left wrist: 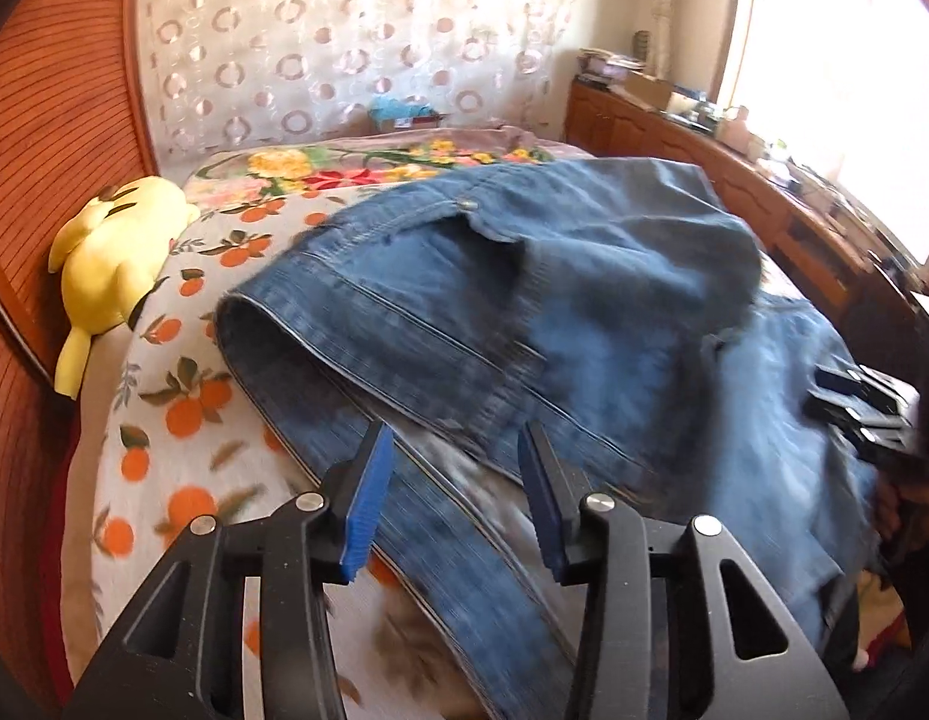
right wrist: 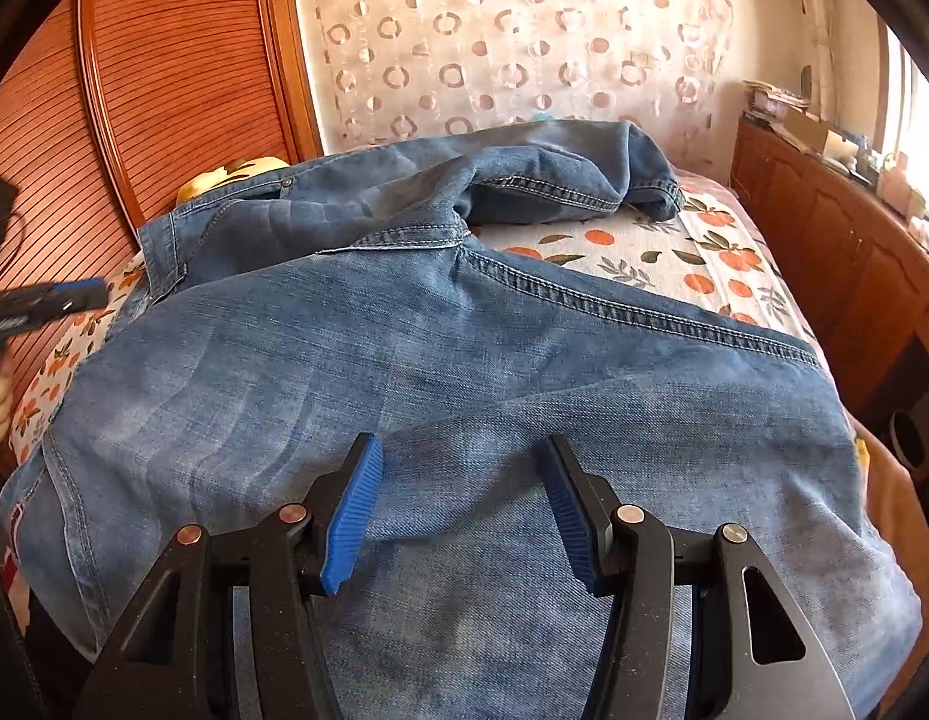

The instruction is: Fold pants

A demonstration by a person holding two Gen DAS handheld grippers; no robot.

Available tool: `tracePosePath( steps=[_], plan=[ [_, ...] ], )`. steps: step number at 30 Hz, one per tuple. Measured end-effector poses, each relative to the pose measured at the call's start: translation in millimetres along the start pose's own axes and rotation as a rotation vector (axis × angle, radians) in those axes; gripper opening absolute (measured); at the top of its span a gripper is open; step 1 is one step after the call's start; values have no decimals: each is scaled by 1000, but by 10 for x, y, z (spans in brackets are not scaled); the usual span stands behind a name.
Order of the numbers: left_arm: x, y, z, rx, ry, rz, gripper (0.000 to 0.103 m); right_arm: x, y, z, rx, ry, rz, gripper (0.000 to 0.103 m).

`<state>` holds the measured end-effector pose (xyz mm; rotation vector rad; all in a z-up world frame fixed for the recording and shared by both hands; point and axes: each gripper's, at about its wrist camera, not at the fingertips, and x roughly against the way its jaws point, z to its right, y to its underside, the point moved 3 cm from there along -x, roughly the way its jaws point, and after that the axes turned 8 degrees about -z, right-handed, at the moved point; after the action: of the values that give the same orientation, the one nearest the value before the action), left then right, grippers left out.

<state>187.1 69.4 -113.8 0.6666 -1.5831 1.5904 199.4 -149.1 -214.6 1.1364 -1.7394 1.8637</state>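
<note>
Blue denim pants (left wrist: 584, 300) lie spread over the bed, the waistband with its metal button toward the left and one leg bunched at the far side (right wrist: 572, 174). My left gripper (left wrist: 457, 429) hovers open over a folded denim edge near the waistband, with nothing between its blue pads. My right gripper (right wrist: 460, 441) stands open just above the broad thigh area of the pants (right wrist: 404, 330), its pads apart and gripping no cloth. The right gripper (left wrist: 860, 402) shows at the right edge of the left wrist view. At the left edge of the right wrist view is the left gripper (right wrist: 50, 300).
The bedsheet (left wrist: 182, 408) has an orange-fruit print. A yellow plush toy (left wrist: 116, 252) lies by the wooden headboard (left wrist: 44, 120) on the left. A cluttered wooden cabinet (right wrist: 824, 228) runs along the right side under a bright window. A patterned curtain (right wrist: 512, 48) hangs behind.
</note>
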Motion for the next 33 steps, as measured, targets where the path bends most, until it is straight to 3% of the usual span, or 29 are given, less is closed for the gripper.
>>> tracePosePath(
  steps=[6, 12, 15, 21, 28, 33],
  plan=[
    [-113, -232, -305, 46, -42, 1, 45, 166, -78, 83, 14, 32, 35, 57],
    [-280, -411, -503, 80, -57, -13, 45, 189, -601, 491, 56, 118, 44, 57],
    [-392, -447, -575, 95, -50, -29, 45, 38, -908, 742, 70, 157, 27, 57],
    [-519, -513, -683, 116, -27, -48, 45, -507, -1407, 1177, 37, 152, -59, 57],
    [-596, -632, -745, 135, -5, -27, 45, -988, -1723, 1191, 58, 103, -109, 57],
    [-621, -702, -736, 141, 33, -21, 24, -1182, -1889, 1293, 65, 108, -116, 57]
  ],
)
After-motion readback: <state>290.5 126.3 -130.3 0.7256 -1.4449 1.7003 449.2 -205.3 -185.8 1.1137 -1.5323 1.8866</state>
